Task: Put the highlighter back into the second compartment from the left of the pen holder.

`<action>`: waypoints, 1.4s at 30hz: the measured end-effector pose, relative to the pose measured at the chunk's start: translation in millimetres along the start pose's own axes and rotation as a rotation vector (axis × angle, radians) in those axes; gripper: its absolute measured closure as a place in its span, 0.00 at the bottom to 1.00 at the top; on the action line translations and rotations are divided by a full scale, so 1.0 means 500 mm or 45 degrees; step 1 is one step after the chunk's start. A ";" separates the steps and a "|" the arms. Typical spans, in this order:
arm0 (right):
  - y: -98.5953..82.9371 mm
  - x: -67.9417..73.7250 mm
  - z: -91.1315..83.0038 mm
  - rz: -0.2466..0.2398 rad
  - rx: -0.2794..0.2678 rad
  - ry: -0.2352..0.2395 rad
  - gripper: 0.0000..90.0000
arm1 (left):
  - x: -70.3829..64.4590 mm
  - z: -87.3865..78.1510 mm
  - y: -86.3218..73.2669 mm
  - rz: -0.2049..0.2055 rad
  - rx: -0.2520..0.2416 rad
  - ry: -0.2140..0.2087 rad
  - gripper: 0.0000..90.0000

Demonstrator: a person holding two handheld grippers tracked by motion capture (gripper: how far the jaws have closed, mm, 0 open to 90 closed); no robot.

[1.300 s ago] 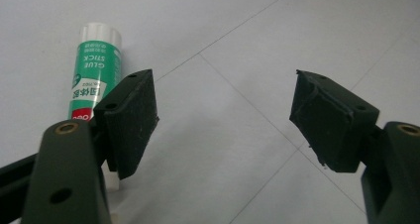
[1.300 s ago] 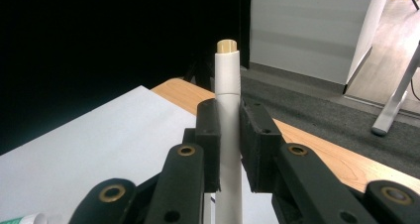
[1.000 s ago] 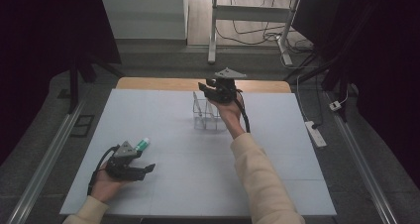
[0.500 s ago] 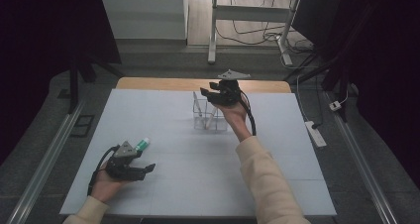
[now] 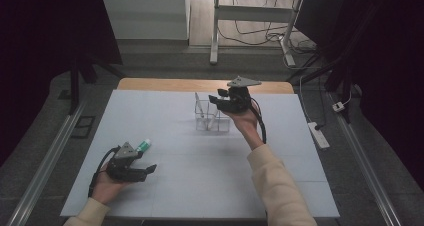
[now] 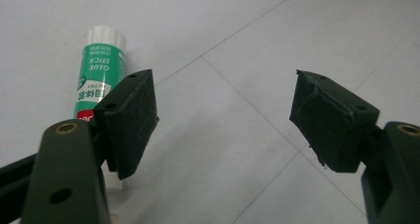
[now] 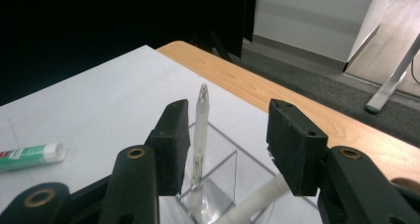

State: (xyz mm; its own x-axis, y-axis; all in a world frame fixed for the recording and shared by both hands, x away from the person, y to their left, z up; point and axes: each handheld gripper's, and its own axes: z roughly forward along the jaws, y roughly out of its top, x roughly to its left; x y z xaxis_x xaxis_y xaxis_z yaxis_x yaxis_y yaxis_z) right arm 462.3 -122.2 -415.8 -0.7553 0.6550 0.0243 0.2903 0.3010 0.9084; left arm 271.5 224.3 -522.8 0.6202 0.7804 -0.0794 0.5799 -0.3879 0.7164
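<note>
Now my right gripper [image 7: 225,149] hangs spread above the clear holder [image 5: 212,118]; next, my spread left gripper [image 6: 223,122] must straddle the glue stick [image 6: 99,70]

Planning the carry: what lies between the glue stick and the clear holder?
Bare white table between glue stick and clear holder, in the high view.

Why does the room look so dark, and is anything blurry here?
High view: the surroundings fall into near black, while the white table is evenly lit. Left gripper view: the green-and-white glue stick is sharp and the near jaws are soft. Right gripper view: the clear plastic holder shows faint reflections.
</note>
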 end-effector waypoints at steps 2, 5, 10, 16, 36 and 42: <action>-0.008 0.000 -0.010 0.010 -0.001 0.014 0.56 | 0.001 0.001 0.000 0.001 0.000 0.000 0.29; -0.021 0.002 -0.027 -0.004 0.014 0.012 0.56 | 0.000 0.000 0.000 -0.001 0.001 0.000 0.29; -0.045 0.003 -0.060 -0.021 0.032 0.004 0.56 | 0.000 -0.001 0.000 0.002 -0.001 0.000 0.29; -0.077 0.005 -0.090 -0.024 0.055 0.017 0.56 | -0.001 0.000 0.000 -0.004 0.001 0.004 0.29; -0.164 -0.002 -0.150 -0.033 0.146 0.002 0.54 | 0.000 0.001 0.001 -0.003 0.000 0.004 0.29; -0.186 0.000 -0.162 -0.052 0.178 0.000 0.54 | 0.001 0.000 0.001 -0.007 0.000 0.005 0.29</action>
State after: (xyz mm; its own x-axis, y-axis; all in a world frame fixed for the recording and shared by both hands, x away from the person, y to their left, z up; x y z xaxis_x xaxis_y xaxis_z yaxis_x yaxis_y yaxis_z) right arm 387.6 -206.2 -466.7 -0.7679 0.6404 -0.0115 0.3386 0.4211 0.8415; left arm 272.0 224.4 -522.6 0.6149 0.7844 -0.0807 0.5833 -0.3836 0.7159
